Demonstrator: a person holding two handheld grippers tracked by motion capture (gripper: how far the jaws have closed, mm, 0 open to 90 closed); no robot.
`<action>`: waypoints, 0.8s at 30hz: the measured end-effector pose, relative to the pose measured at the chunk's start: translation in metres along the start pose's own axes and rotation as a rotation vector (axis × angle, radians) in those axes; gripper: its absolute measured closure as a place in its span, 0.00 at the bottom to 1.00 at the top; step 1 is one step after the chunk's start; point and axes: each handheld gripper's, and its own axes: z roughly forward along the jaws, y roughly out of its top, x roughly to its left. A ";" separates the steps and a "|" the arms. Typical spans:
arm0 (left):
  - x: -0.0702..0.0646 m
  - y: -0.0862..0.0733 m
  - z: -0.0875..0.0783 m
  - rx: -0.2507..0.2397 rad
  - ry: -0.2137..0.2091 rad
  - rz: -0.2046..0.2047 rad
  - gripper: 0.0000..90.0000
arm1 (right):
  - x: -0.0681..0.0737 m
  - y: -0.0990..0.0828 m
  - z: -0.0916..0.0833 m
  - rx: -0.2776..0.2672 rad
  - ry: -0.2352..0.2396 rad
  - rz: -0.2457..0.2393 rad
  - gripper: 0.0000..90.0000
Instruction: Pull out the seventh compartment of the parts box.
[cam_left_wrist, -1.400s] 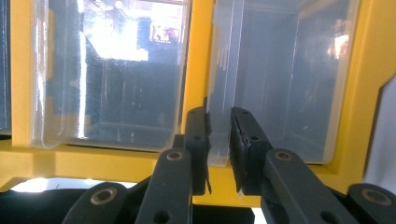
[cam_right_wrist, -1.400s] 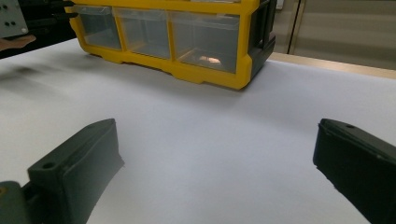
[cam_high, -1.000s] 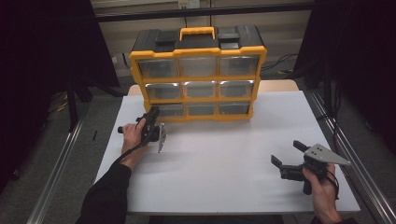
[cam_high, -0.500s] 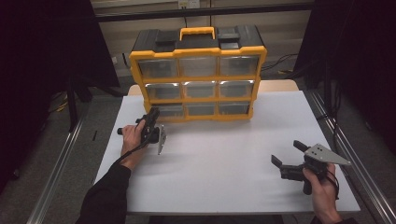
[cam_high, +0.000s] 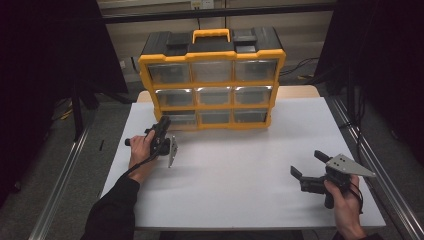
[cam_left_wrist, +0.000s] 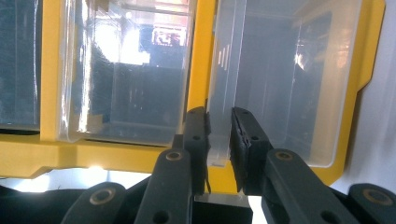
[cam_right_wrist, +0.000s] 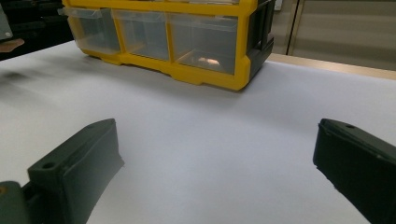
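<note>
Nine clear drawers fill the yellow organizer (cam_high: 212, 75); your left gripper (cam_left_wrist: 218, 135) pinches the bottom-left drawer's (cam_left_wrist: 285, 84) edge, your right gripper (cam_high: 309, 172) gapes empty.

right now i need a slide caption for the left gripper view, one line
Left gripper closing on the edge of a clear drawer in the yellow organizer.

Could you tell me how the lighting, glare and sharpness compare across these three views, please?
High view: dim, dark at the sides, the white table brightest, the yellow organizer fairly sharp. Left gripper view: strong glare streaks on the clear drawers, the left gripper in soft focus. Right gripper view: even light, the right gripper near and blurred, its jaws wide apart.
</note>
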 end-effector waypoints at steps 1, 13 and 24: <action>-0.001 0.000 0.000 0.002 -0.015 -0.012 0.87 | 0.000 0.000 0.000 -0.002 -0.002 -0.001 0.00; 0.001 0.000 -0.005 -0.023 -0.009 -0.006 0.86 | 0.000 0.000 0.000 -0.001 -0.002 -0.001 0.00; 0.001 0.002 -0.011 -0.012 -0.027 -0.025 0.86 | 0.000 0.000 0.000 -0.002 -0.003 -0.001 0.00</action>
